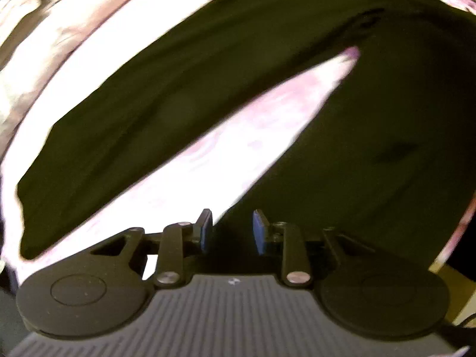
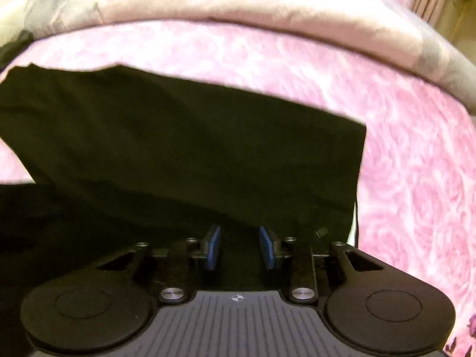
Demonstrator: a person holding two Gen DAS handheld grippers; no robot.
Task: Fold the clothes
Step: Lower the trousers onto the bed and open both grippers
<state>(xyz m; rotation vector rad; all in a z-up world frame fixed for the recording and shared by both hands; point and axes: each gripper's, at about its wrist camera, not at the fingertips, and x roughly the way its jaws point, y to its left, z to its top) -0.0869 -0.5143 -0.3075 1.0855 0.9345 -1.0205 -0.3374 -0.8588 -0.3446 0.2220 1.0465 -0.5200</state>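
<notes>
Left wrist view: the left gripper (image 1: 232,227) has its jaws parted with nothing between them, hovering over a dark garment (image 1: 184,89) spread ahead on the pink bedspread (image 1: 267,125) – a wedge of pink shows just ahead-left. Right wrist view: the right gripper (image 2: 239,245) is likewise released – the same garment lies directly beneath and ahead, pink bedspread to its right

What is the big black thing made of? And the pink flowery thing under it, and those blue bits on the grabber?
The black garment looks like soft, matte woven cloth: it creases and drapes, with no shine.
The pink cover under it seems a fabric too, printed with roses; whether plush or smooth is too blurred to tell.
The blue pads look like rubber or foam, dull and slightly thick.
</notes>
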